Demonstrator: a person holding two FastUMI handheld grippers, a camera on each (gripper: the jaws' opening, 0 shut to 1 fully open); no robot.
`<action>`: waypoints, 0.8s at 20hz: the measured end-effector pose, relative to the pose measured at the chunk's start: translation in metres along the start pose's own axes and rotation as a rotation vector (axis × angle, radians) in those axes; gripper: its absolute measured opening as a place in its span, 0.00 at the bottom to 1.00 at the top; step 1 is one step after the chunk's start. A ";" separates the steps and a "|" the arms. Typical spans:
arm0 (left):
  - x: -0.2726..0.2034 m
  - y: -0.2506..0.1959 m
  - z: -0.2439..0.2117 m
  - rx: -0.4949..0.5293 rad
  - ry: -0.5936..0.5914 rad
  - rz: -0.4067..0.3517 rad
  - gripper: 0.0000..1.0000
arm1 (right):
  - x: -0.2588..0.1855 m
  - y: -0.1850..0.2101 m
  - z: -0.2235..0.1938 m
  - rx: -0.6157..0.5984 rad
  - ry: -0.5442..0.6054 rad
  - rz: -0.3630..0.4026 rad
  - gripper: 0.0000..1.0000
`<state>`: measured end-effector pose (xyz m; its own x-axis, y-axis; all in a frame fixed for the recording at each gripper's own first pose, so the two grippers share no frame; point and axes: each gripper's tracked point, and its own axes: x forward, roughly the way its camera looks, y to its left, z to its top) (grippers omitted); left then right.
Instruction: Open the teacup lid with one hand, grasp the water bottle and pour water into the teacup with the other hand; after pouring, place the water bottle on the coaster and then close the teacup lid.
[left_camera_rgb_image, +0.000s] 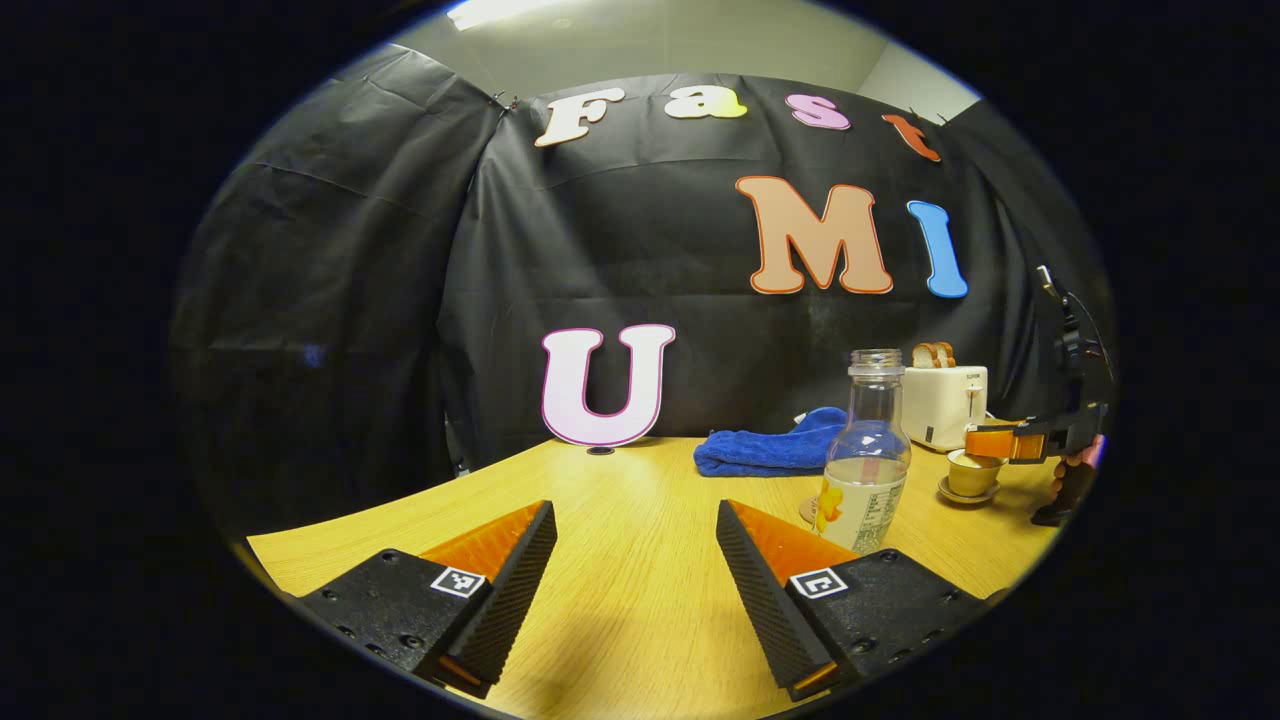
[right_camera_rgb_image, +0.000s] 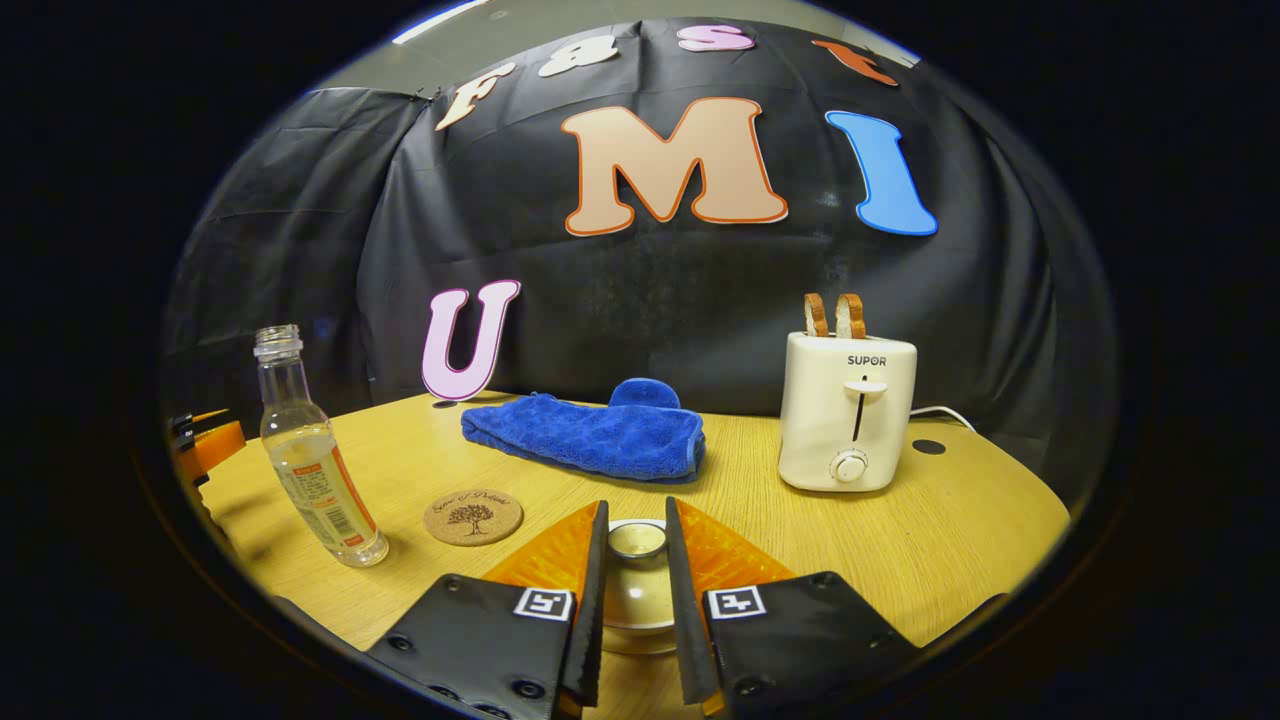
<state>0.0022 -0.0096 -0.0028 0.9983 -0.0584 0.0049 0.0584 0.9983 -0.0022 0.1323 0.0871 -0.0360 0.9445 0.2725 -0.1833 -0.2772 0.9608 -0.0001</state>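
Right tool clenched on teacup lid, frame bottom centre. Left tool released; upright water bottle right of centre, nearest it.

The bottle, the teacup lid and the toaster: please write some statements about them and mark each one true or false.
1. The bottle has no cap. True.
2. The bottle stands on the coaster. False: it stands on the table, beside the coaster.
3. The right gripper has its fingers around the lid knob. True.
4. The left gripper holds the bottle. False: it is open and holds nothing.
5. The toaster is empty. False: two bread slices stick out.
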 end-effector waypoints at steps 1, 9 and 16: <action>0.000 0.000 0.000 0.000 0.000 0.000 0.94 | -0.003 -0.001 0.004 -0.001 -0.015 -0.004 0.28; 0.000 -0.005 0.000 -0.002 -0.002 -0.023 0.94 | -0.029 -0.004 0.015 0.012 -0.114 -0.024 0.28; 0.002 -0.039 -0.001 -0.005 -0.004 -0.192 0.94 | -0.071 -0.022 0.018 0.018 -0.169 -0.101 0.28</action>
<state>0.0016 -0.0483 -0.0034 0.9688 -0.2478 0.0100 0.2479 0.9688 -0.0061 0.0749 0.0472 -0.0051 0.9840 0.1775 -0.0151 -0.1774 0.9841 0.0080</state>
